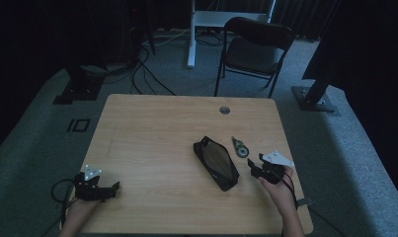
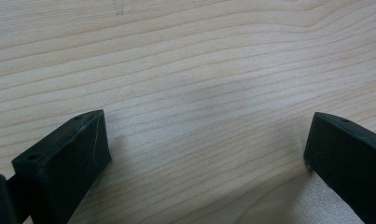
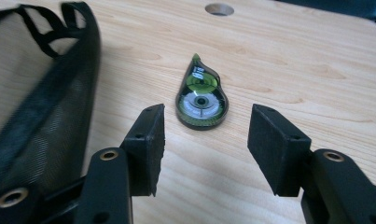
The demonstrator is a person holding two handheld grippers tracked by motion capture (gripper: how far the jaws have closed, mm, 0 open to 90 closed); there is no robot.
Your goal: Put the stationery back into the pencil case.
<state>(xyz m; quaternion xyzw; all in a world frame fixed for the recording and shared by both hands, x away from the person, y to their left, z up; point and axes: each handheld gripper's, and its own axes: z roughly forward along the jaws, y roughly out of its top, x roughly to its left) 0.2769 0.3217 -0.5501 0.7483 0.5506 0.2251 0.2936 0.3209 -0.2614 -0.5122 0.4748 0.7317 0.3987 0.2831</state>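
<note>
A black mesh pouch (image 1: 216,162) lies on the wooden table (image 1: 157,133), right of centre; in the right gripper view the pouch (image 3: 41,112) fills the left side. A green and grey correction tape dispenser (image 1: 239,147) lies flat just right of it, and it (image 3: 202,99) sits a little beyond the right gripper's tips. My right gripper (image 1: 255,168) (image 3: 205,140) is open, nothing between its jaws. My left gripper (image 1: 113,188) (image 2: 206,149) rests open over bare wood near the front left corner.
A round cable hole (image 1: 224,109) is near the table's far edge. A black folding chair (image 1: 253,49) and a white desk leg (image 1: 191,34) stand beyond the table. Cables lie on the grey carpet (image 1: 147,69).
</note>
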